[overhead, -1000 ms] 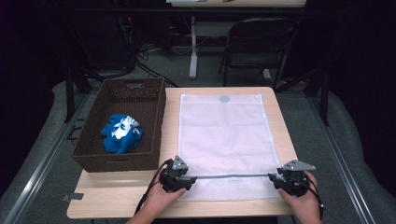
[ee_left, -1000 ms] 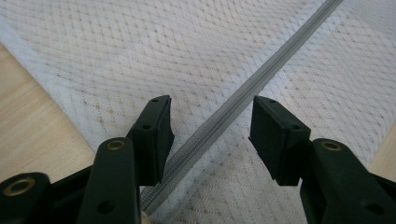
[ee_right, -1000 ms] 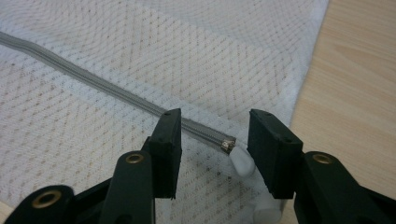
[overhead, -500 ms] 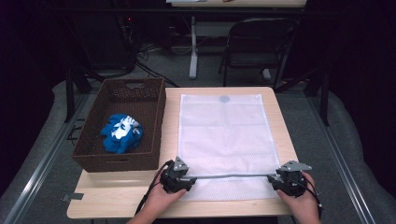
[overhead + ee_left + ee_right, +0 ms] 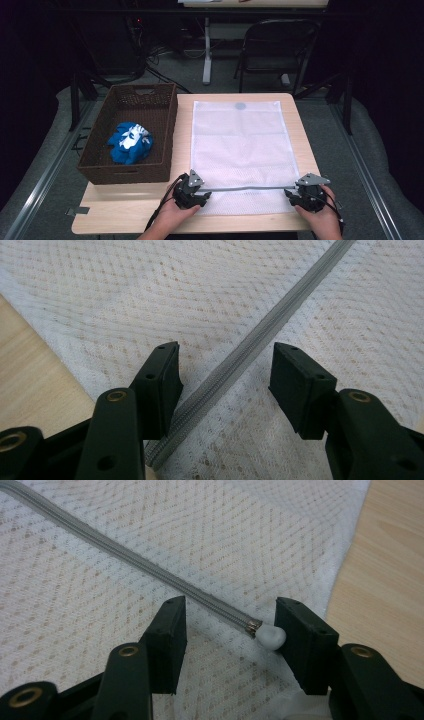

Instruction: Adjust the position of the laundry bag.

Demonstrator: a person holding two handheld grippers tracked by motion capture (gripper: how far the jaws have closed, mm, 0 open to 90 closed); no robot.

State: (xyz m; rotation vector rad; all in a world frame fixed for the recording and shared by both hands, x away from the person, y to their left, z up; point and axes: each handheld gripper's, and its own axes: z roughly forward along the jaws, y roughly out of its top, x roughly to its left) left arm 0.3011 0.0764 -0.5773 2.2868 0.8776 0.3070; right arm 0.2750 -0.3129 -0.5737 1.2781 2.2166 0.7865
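A white mesh bag lies flat on the wooden table. A grey zipper runs across its near end. My left gripper sits at the zipper's left end, open, and the zipper passes between its jaws close to the left one. My right gripper is at the right end. Its jaws have just been opening and stand astride the zipper's end. The white zipper tab rests by the right pad, and nothing is pinched.
A brown wicker basket stands left of the bag, against its edge, with a crumpled blue and white cloth inside. A folding chair stands beyond the table's far edge. Bare wood shows along the near edge and the right side.
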